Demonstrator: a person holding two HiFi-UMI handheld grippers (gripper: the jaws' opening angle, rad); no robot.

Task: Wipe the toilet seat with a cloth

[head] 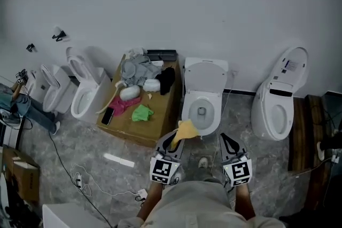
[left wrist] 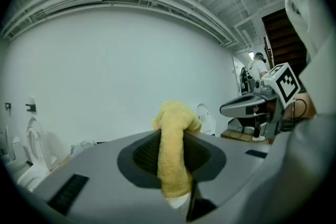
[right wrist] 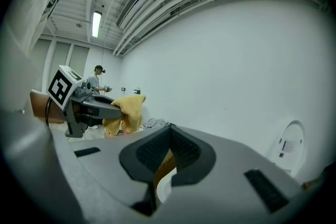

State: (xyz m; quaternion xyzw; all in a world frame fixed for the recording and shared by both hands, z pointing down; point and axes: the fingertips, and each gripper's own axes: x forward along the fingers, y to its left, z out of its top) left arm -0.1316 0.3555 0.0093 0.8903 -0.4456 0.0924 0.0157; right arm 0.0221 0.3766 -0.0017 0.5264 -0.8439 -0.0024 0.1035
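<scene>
A white toilet [head: 202, 97] stands against the wall straight ahead, lid raised, seat and bowl [head: 201, 110] exposed. My left gripper [head: 173, 140] is shut on a yellow cloth [head: 186, 129], which hangs just over the bowl's near left rim. In the left gripper view the cloth [left wrist: 173, 152] is pinched between the jaws and bulges above them. My right gripper [head: 228, 141] hovers in front of the toilet's right side, jaws together, nothing in them. In the right gripper view the gripper [right wrist: 167, 153] shows only a thin slit, and the cloth [right wrist: 126, 110] appears at the left.
A cardboard box [head: 160, 115] with several cloths and bottles lies left of the toilet. More toilets stand at the left [head: 88, 91] and right [head: 278, 101]. Cables and a power strip [head: 80, 181] lie on the floor. A person [right wrist: 96, 78] stands far off.
</scene>
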